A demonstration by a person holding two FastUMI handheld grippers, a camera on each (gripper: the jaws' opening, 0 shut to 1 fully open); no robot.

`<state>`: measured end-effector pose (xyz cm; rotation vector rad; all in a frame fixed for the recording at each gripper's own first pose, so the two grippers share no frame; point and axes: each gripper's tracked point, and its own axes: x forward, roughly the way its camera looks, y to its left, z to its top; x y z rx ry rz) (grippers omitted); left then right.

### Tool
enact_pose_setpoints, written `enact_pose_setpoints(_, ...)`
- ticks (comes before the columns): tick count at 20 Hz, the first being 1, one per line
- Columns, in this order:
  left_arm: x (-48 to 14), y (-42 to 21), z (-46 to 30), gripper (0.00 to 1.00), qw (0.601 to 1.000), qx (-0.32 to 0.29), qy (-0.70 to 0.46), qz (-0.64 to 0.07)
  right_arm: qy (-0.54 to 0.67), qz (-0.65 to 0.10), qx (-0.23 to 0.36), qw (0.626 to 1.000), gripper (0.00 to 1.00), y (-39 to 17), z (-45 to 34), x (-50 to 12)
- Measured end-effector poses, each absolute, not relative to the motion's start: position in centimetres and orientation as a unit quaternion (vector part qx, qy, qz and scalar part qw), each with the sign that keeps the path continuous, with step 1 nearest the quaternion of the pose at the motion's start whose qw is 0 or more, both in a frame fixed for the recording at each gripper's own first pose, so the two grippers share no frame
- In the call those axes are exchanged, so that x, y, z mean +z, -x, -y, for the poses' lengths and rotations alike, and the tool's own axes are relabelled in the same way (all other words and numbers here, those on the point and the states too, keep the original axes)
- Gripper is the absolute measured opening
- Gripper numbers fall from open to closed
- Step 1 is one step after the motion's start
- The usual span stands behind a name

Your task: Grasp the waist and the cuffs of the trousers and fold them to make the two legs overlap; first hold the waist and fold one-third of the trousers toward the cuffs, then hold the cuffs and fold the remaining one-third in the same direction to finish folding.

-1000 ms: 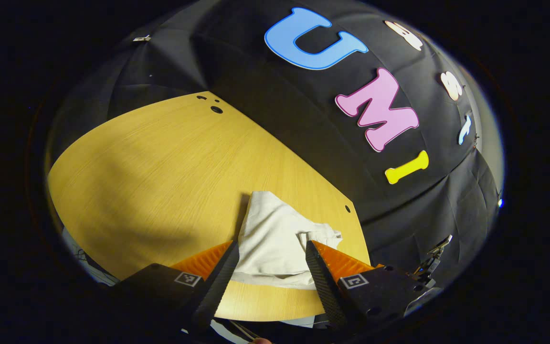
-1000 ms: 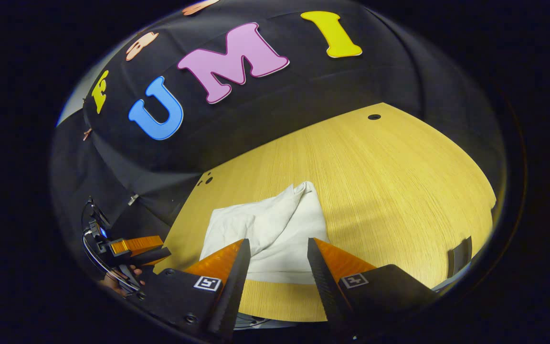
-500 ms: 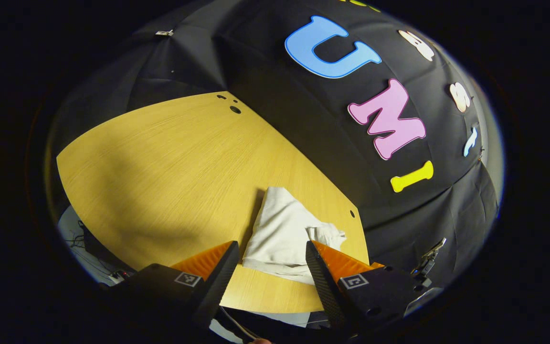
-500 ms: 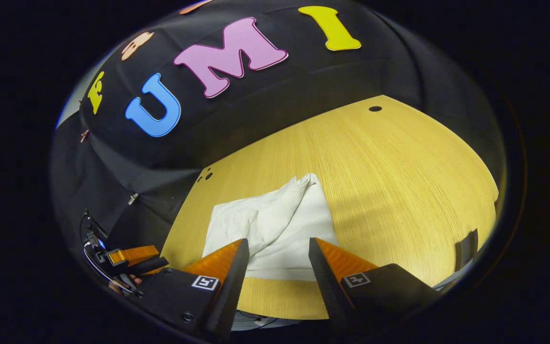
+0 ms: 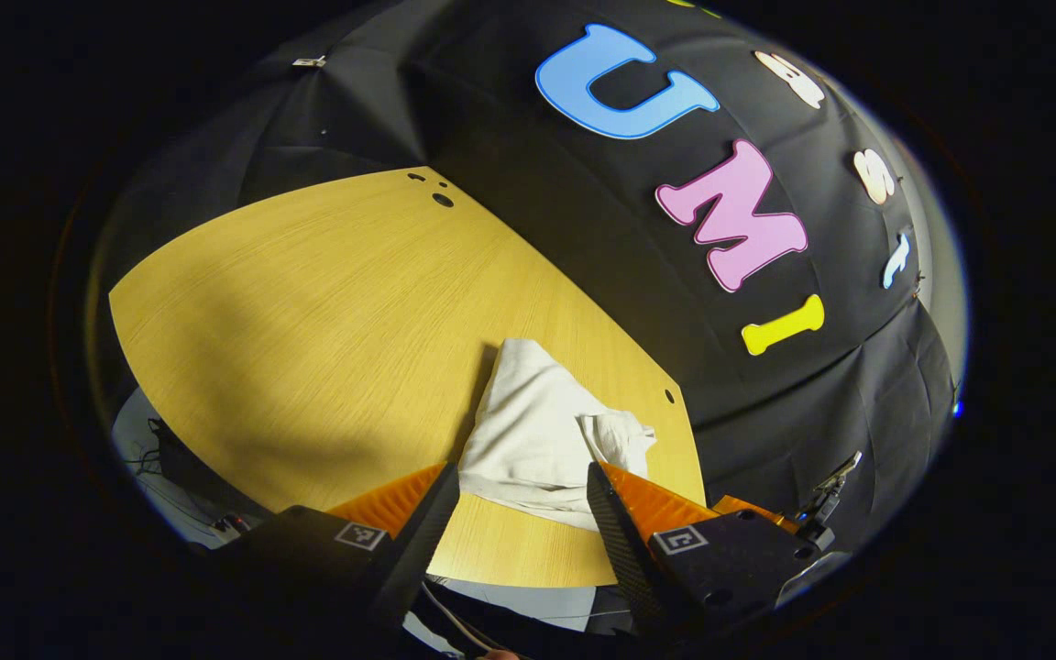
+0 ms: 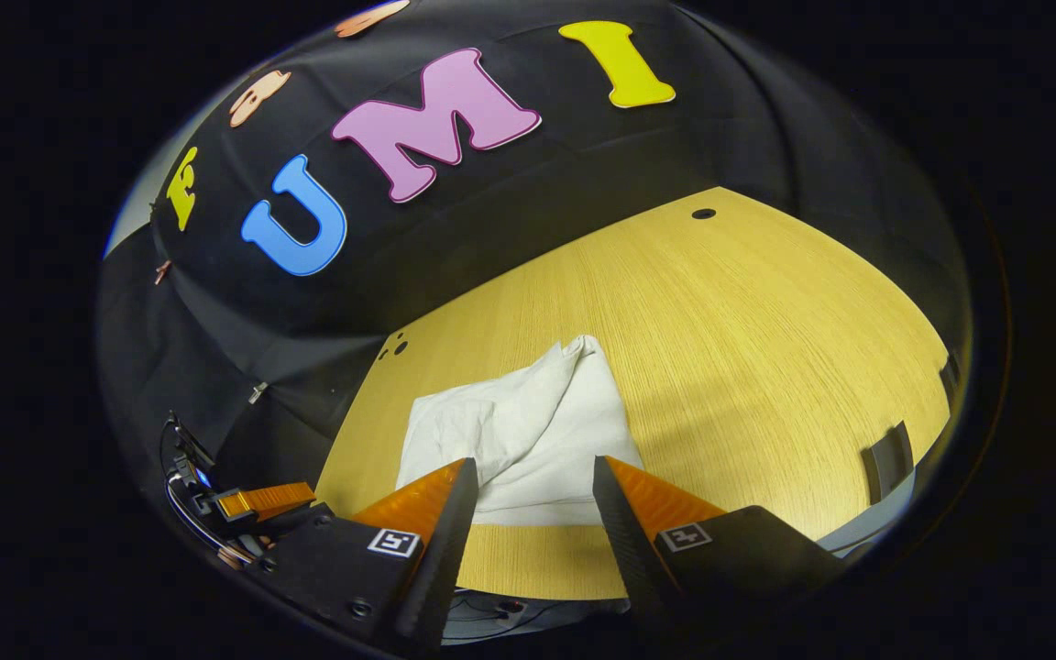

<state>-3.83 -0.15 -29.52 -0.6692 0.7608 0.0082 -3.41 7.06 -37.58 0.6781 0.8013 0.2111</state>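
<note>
The white trousers (image 6: pixel 528 431) lie bunched in a loose pile near the table's (image 6: pixel 766 348) front edge, both the left gripper (image 5: pixel 514 500) and right gripper (image 6: pixel 528 495) hovering spread and empty above them, so a careless release could leave the fold crooked.

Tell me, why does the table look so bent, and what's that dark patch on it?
Left gripper view: the fisheye lens bows the table edges, and a broad soft shadow dims its left part. Right gripper view: same curving, a fainter shadow right of the white trousers; both pictures look sharp.
</note>
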Motion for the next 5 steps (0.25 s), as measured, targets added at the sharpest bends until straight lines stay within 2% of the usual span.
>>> enact_pose_setpoints(5, -29.49, 3.91, -0.31, 0.9, 0.873, 0.003, 0.323, -0.365, -0.321, -0.379, 0.099, 0.862, 0.79, 3.62, -7.34, -37.17)
